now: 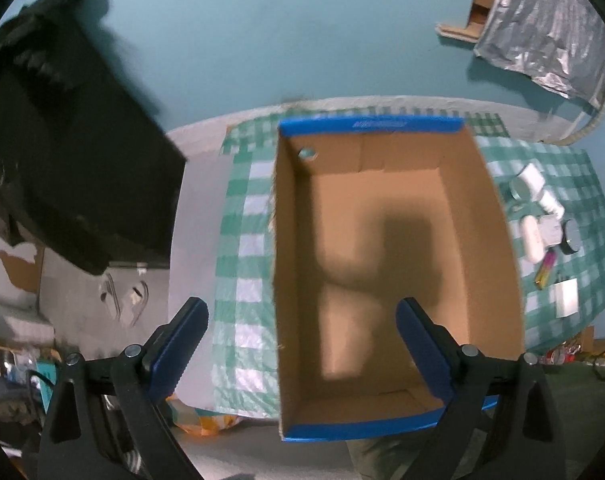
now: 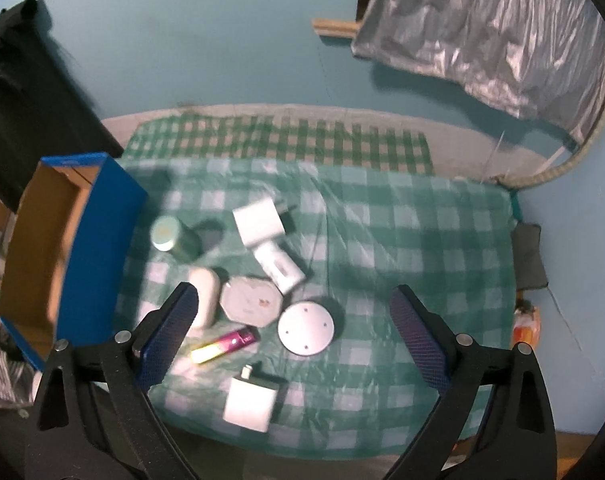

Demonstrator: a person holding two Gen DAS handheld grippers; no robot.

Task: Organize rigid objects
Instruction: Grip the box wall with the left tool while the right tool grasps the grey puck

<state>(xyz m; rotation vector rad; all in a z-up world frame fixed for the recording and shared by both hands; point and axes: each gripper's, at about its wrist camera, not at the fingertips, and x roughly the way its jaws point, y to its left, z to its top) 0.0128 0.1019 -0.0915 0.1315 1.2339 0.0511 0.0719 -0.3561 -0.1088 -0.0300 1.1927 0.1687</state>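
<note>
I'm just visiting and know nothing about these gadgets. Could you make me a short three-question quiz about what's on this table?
1. True or false: the cardboard box already has items inside it.
2. Which lies nearest the round white disc: A) the pink and yellow tube, B) the teal can, C) the silver sheet hanging on the wall?
3. Fill in: the jaws of the right gripper stand ____, with nothing between them.

Key
1. False: only a shadow falls on its bare floor.
2. A.
3. Open; the left gripper over the box is open and empty too.
</note>
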